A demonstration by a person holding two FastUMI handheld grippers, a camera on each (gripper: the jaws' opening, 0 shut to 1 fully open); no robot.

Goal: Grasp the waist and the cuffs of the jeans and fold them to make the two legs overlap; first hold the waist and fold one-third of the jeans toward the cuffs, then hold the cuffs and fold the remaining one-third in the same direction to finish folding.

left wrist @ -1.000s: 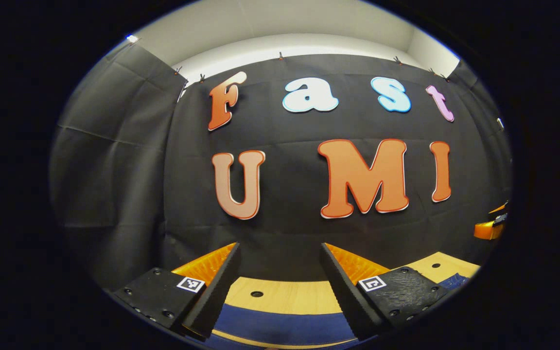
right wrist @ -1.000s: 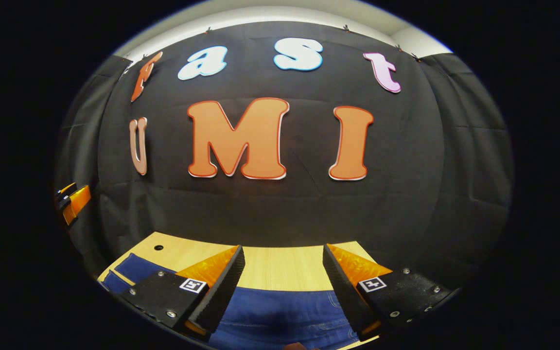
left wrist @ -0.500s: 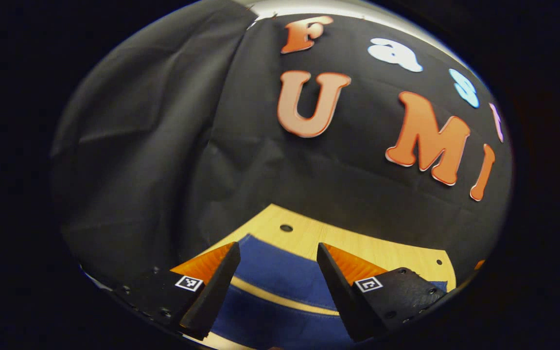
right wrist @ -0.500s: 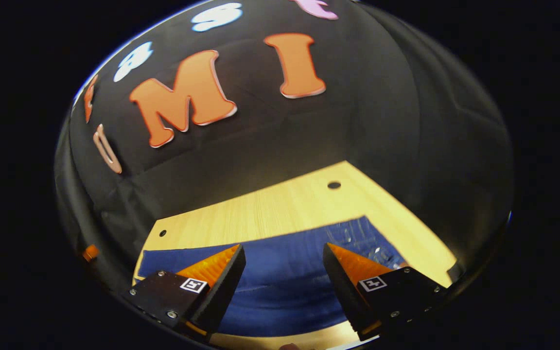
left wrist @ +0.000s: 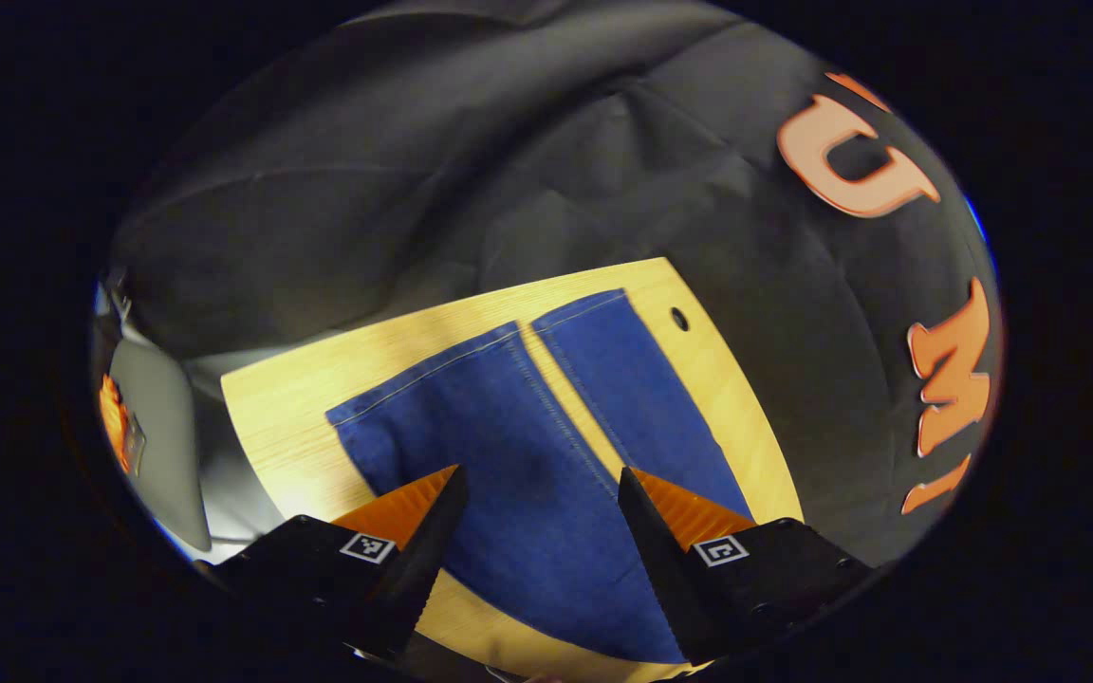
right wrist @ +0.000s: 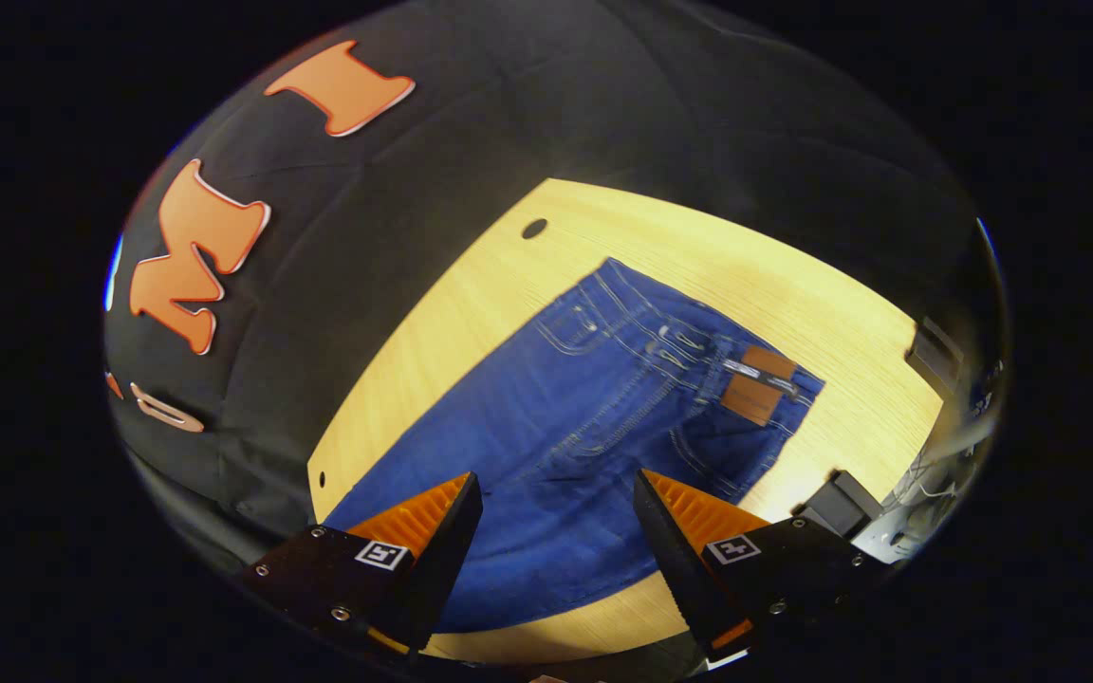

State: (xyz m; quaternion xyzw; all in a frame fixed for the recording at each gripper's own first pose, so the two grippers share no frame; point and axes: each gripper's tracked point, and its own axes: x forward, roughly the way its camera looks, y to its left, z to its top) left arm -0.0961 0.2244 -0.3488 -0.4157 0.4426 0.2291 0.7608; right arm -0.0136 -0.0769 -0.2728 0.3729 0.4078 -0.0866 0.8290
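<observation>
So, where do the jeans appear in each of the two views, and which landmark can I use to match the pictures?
Left gripper view: the jeans lie in the lower centre, two legs apart, cuffs toward the top.
Right gripper view: the jeans lie in the centre, with the waist and its brown patch at upper right.
Shared landmark: the wooden table under the jeans.

one pair of jeans (left wrist: 527,455) lies on one wooden table (left wrist: 290,398), with two legs and two cuffs (left wrist: 499,337) seen in the left gripper view. the right gripper view shows one waist (right wrist: 689,346) carrying one brown patch (right wrist: 760,384). two grippers are counted, the left gripper (left wrist: 539,484) and the right gripper (right wrist: 556,489) (each with two fingers, spread apart). the table has one hole (left wrist: 679,319) in the left gripper view and two holes (right wrist: 534,228) in the right gripper view.
</observation>
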